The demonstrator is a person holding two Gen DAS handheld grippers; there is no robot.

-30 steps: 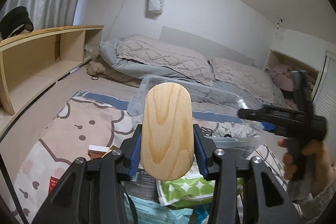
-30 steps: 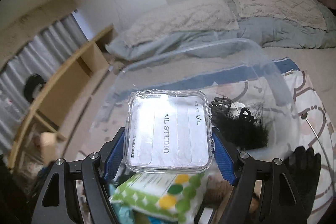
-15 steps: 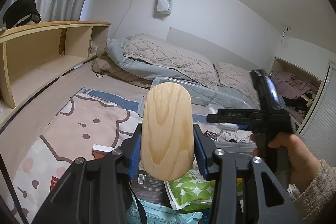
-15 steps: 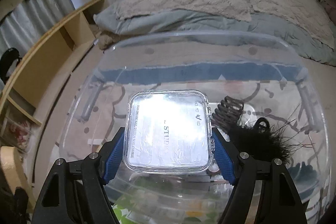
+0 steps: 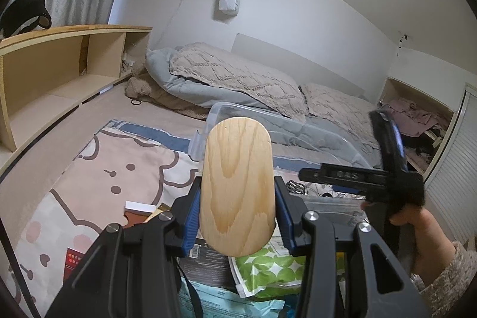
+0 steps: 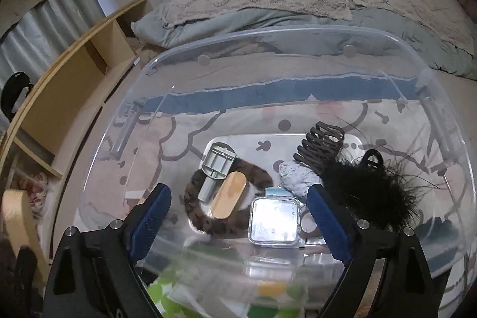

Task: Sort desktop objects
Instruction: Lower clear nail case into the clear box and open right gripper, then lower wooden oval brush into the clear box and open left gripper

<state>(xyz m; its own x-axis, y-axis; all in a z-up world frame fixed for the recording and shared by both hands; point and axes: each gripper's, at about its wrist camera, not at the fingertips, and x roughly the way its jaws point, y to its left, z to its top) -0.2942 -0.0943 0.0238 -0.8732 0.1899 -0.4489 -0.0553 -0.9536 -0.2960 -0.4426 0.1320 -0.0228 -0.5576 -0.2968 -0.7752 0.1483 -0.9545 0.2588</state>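
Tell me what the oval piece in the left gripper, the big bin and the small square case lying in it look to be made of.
Oval piece: pale wood, seemingly unvarnished matte, with clear grain rings.
Big bin: clear, glossy plastic; the rug shows through its walls.
Small square case: clear hard plastic, probably; its lid glares white under the light, so contents are unreadable.

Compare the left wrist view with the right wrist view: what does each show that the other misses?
Left wrist only: the left hand-held gripper shut on a wooden oval piece, and the person's hand.

Right wrist only: the right hand-held gripper open over the bin's contents, including a clear square case and a black feathery clip.

Both: the clear plastic bin and the bed.
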